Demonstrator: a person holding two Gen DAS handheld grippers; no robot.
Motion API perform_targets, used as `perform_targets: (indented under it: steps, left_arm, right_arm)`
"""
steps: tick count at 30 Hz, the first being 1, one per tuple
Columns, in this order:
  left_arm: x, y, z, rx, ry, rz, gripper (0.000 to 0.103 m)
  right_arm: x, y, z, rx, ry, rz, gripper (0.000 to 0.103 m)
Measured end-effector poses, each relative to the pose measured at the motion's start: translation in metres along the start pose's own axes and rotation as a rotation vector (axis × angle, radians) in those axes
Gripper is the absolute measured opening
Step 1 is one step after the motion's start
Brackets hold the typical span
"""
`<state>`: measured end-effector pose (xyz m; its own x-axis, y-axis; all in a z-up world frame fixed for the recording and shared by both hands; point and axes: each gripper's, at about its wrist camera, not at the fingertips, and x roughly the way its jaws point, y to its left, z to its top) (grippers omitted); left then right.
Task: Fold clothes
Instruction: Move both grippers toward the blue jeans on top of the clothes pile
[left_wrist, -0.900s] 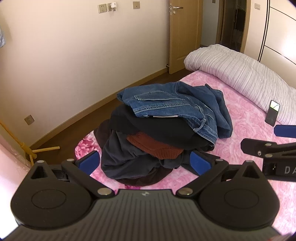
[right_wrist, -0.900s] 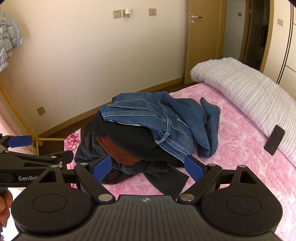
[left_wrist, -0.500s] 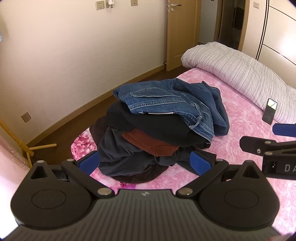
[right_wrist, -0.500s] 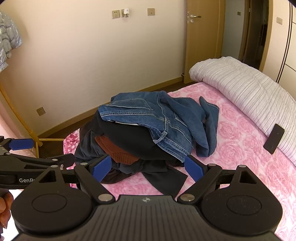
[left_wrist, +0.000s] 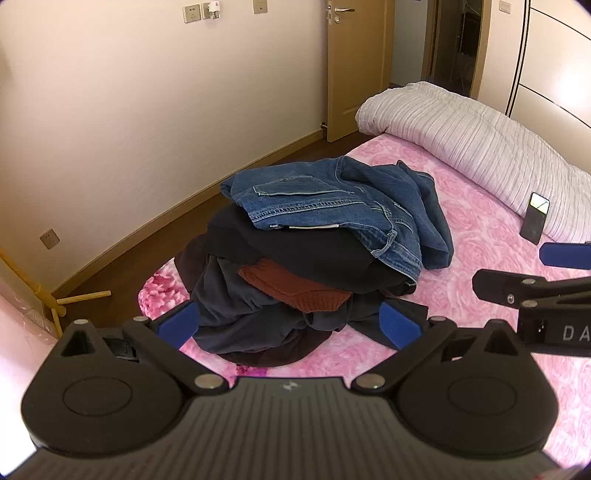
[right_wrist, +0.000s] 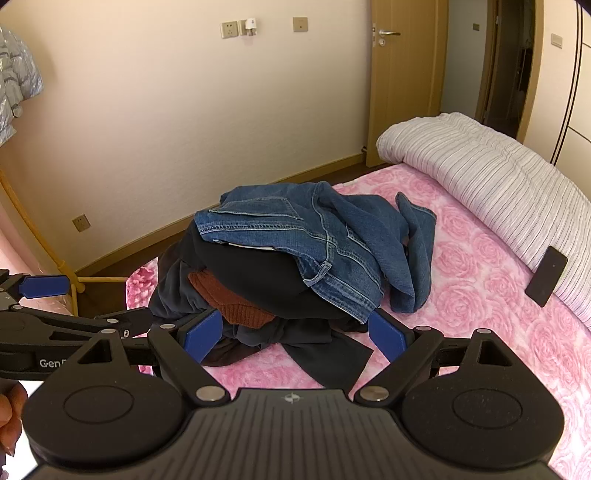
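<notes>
A heap of unfolded clothes lies on the pink rose-patterned bed (left_wrist: 480, 258). Blue jeans (left_wrist: 332, 206) lie on top, over a black garment (left_wrist: 303, 254), a rust-red knit (left_wrist: 295, 291) and dark grey cloth (left_wrist: 236, 310). The jeans also show in the right wrist view (right_wrist: 295, 236). My left gripper (left_wrist: 288, 323) is open and empty, just short of the heap's near edge. My right gripper (right_wrist: 293, 330) is open and empty, also just short of the heap. Each gripper appears at the edge of the other's view.
A rolled striped white duvet (left_wrist: 480, 147) lies along the far right of the bed, with a black phone (left_wrist: 535, 218) leaning against it. The bed's left edge drops to a wooden floor (left_wrist: 155, 236) beside the wall. A wooden door (left_wrist: 354, 70) stands behind.
Both views have drifted slightly: the heap sits a little lower and further left in the left wrist view. Both grippers stay open and empty.
</notes>
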<state>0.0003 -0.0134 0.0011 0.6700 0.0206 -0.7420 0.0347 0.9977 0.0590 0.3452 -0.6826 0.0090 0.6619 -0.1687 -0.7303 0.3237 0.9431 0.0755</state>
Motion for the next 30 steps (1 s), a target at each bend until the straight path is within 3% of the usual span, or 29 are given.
perform_targets:
  steps: [30]
  left_arm:
    - [0.007,0.000,0.005,0.000,0.011,0.000,0.102]
  right_arm:
    - [0.010,-0.007,0.002,0.009,0.019,0.013,0.089]
